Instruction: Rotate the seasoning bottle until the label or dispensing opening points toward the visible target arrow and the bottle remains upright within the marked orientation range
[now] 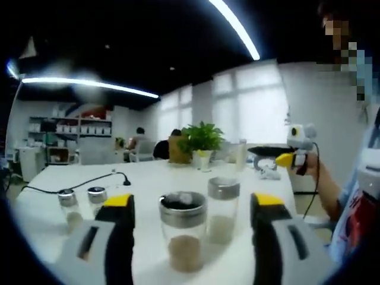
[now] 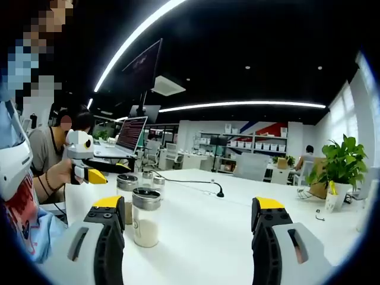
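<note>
Upright on the white worktop [image 1: 178, 178], a seasoning bottle [image 1: 183, 230] with brown powder, between the wide-open jaws of the left hand-held gripper [image 1: 193, 208], untouched; right hand-held gripper [image 2: 189, 215] likewise spread, a white-filled bottle [image 2: 146, 217] just beside its left jaw.

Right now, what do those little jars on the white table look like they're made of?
Seasoning bottle: clear body, probably glass or hard plastic, since the brownish powder shows through. Its lid looks like brushed metal, grey with a dull sheen. Table: smooth, white, faintly glossy, likely laminate.
</note>
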A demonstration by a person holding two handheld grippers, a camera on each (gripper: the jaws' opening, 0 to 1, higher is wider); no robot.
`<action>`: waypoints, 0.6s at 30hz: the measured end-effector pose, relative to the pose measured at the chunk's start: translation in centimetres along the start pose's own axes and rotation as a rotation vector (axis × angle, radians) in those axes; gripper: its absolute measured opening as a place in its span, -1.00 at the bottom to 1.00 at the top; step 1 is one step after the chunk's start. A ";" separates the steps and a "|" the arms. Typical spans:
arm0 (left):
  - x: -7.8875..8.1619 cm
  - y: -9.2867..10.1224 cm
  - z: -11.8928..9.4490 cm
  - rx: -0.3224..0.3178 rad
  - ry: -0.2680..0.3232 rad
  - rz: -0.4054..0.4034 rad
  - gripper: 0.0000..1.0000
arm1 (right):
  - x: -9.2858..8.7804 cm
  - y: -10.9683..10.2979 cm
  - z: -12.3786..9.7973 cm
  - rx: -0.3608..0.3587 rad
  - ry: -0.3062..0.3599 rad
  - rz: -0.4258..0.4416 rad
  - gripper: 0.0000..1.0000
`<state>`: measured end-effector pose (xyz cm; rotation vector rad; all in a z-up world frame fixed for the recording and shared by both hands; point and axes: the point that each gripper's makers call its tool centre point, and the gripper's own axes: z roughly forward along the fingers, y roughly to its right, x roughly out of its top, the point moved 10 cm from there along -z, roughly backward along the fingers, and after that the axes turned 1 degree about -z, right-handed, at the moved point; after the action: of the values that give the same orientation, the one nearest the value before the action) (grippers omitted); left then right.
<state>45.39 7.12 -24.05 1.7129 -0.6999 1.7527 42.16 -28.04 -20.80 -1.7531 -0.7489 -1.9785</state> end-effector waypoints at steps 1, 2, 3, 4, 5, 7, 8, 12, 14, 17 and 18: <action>0.0 0.0 -0.1 0.012 -0.007 -0.015 0.64 | 0.2 0.0 -0.1 -0.001 0.004 -0.002 0.86; 0.0 0.0 -0.1 0.027 -0.011 -0.031 0.60 | 0.3 0.0 -0.1 -0.005 0.011 -0.006 0.86; 0.0 0.1 -0.1 0.040 -0.010 -0.039 0.58 | 0.4 0.1 0.0 -0.011 0.015 -0.015 0.86; -0.1 0.1 -0.1 0.062 -0.007 -0.043 0.57 | 0.4 0.0 0.1 -0.013 0.013 -0.020 0.86; -0.2 0.1 0.0 0.087 -0.006 -0.044 0.58 | 0.4 0.0 0.2 -0.012 0.004 -0.024 0.86; -0.7 0.0 0.3 0.128 0.024 -0.050 0.59 | 0.3 -0.1 0.4 -0.005 -0.013 -0.029 0.86; -1.1 0.0 0.4 0.131 0.019 -0.064 0.57 | 0.1 -0.2 0.5 0.000 -0.021 -0.029 0.86; -1.5 0.7 0.6 0.125 0.035 -0.067 0.51 | -0.4 -0.3 0.5 0.015 -0.059 -0.014 0.82; -1.5 0.9 0.8 0.139 0.042 -0.061 0.50 | -0.4 -0.2 0.4 0.010 -0.073 -0.022 0.82; -1.4 1.0 1.0 0.155 0.067 -0.026 0.40 | -0.2 -0.2 0.1 0.000 -0.063 -0.023 0.83; -1.4 1.0 1.0 0.158 0.071 -0.023 0.37 | -0.2 -0.2 0.1 -0.002 -0.059 -0.022 0.83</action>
<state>45.42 5.62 -25.38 1.7441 -0.5208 1.8856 42.12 -27.87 -20.97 -1.8186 -0.7892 -1.9500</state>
